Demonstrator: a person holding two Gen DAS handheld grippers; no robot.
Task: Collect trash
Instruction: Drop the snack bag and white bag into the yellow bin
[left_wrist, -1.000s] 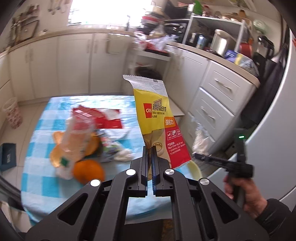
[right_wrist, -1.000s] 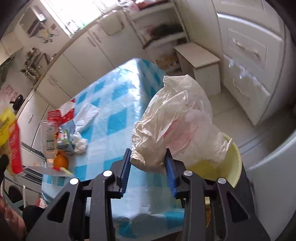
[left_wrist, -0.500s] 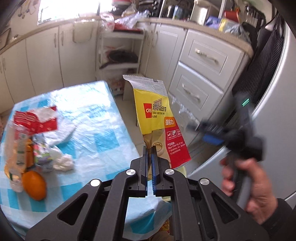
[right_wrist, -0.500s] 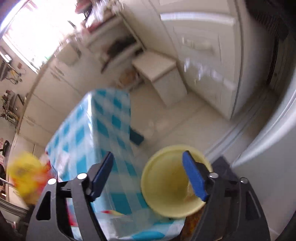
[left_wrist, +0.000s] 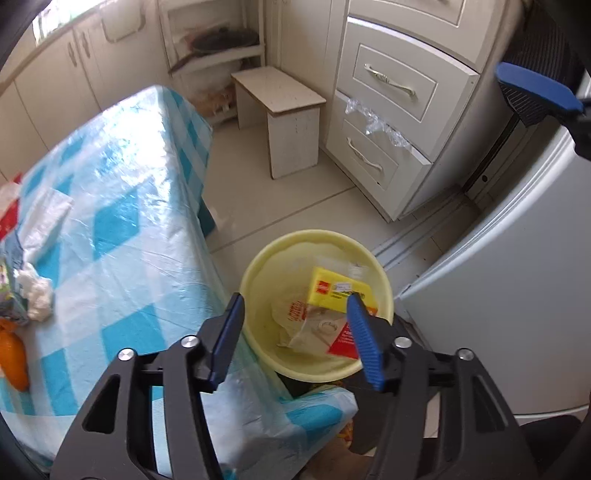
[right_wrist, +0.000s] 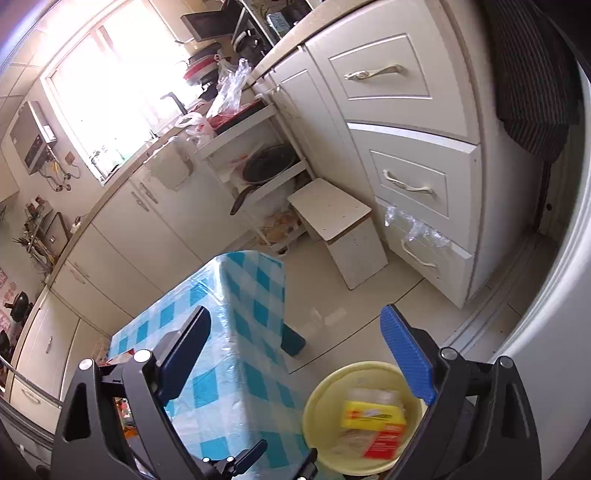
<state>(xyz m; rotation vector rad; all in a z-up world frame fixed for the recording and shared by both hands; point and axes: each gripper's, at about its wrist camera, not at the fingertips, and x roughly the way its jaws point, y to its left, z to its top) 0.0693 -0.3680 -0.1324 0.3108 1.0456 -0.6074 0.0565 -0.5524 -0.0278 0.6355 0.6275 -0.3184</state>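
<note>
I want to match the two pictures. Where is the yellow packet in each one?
Left wrist view: the yellow packet lies inside the yellow bin, low and right of centre, between the camera's own fingers.
Right wrist view: the packet is in the same bin, near the bottom edge, right of centre, blurred.
Shared landmark: the small white stool beside the drawers.

The left gripper (left_wrist: 295, 325) points steeply downward, its jaws opening with nothing pressed between the blue pads (left_wrist: 364, 343). The right gripper (right_wrist: 295, 354) tilts down at a shallower angle, its jaws also opening and standing wide apart, empty. In the left wrist view, one blue fingertip of the right gripper shows at the upper right edge, well apart from the left.
</note>
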